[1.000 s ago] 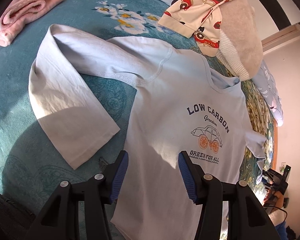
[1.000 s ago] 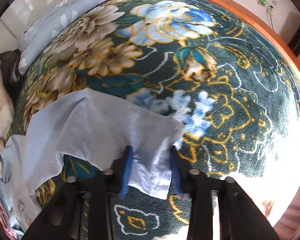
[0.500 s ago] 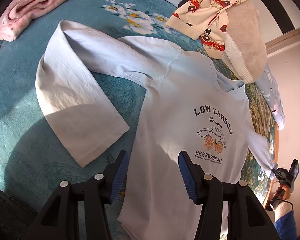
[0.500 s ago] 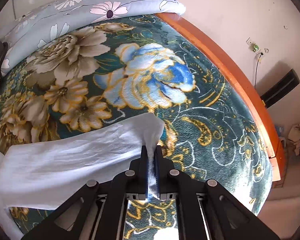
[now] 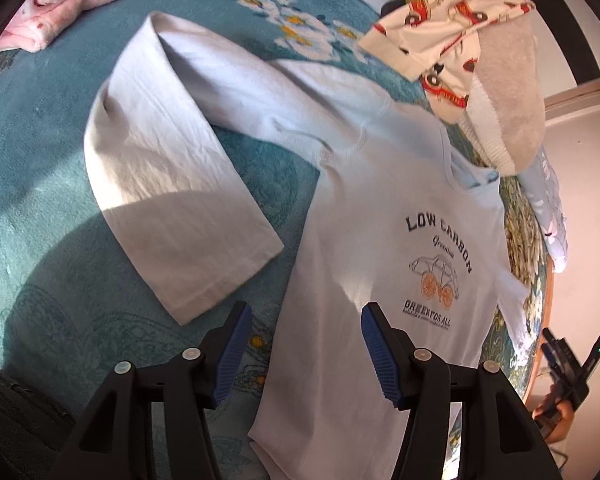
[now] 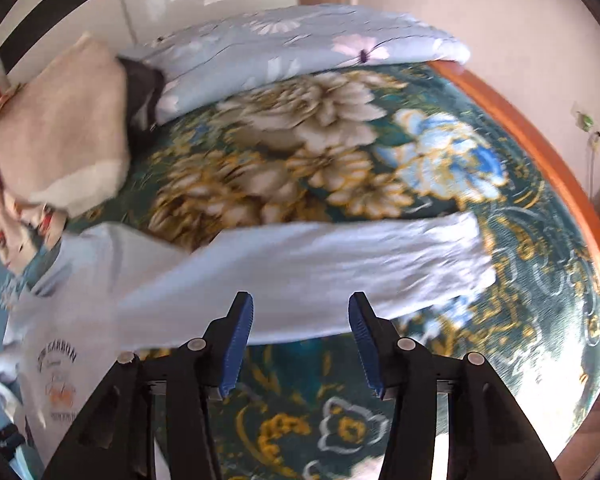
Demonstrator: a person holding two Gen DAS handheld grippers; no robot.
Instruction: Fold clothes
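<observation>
A pale blue long-sleeved shirt (image 5: 380,208) lies front up on the bed (image 5: 40,200), which is covered by a teal flowered blanket; the chest print reads "LOW CARBON" above a small car drawing. The left tongs (image 5: 306,350) hover low over the shirt's lower hem area, pointing up along the body of the shirt, with the jaws spread wide and nothing between the blue pads (image 5: 232,350); one pad sits over the blanket just beside the shirt's side edge, the other over the shirt itself. The sleeve (image 5: 168,184) on that side is bent at the elbow, its cuff end lying on the blanket near the left tongs. In the right wrist view, the right tongs (image 6: 300,344) also stand wide open and hold nothing, poised just short of the other sleeve (image 6: 320,268), which is stretched out straight across the blanket toward the wooden bed edge (image 6: 540,144). That view is somewhat blurred. In the left wrist view, the right tongs show small at the far right edge, off the side of the bed, with the person's hand (image 5: 556,420) around the handle. A pile of other clothes (image 5: 472,52), including a cream piece printed with red cars and a beige knit, sits just above the shirt's collar. A pink garment (image 5: 64,4) lies well apart, and a flowered pillow (image 6: 300,48) rests at the head of the bed.
</observation>
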